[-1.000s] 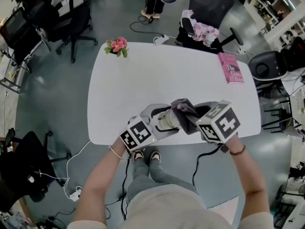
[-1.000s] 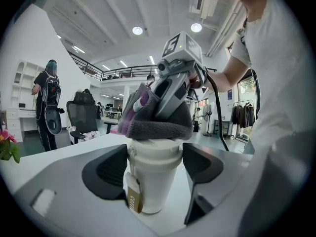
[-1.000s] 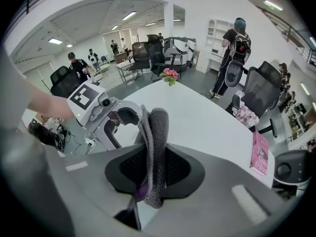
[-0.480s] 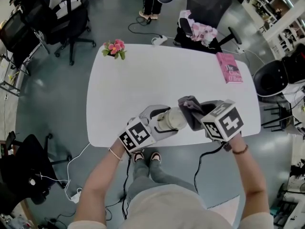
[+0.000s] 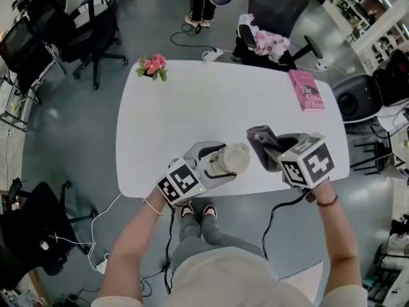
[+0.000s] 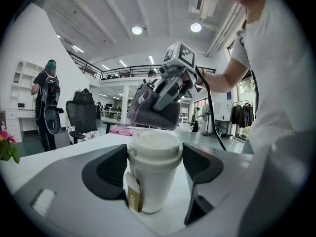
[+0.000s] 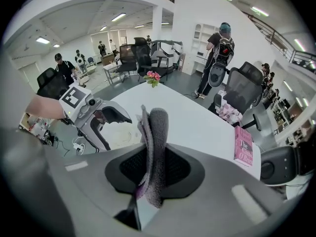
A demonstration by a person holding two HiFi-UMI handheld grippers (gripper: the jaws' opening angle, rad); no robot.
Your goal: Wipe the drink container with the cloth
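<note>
The drink container stands lid-up by the near edge of the table, clamped in your left gripper, and the cloth pinched in your right gripper hangs just to its right, not touching, so your wipe likely goes leftward.

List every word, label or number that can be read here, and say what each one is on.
"The": first word on the cover of the pink book; the lines beneath it are too blurred to read.
Gold tag hanging on the cup: it carries print, but too small to read.
Nothing else in view shows legible text.
</note>
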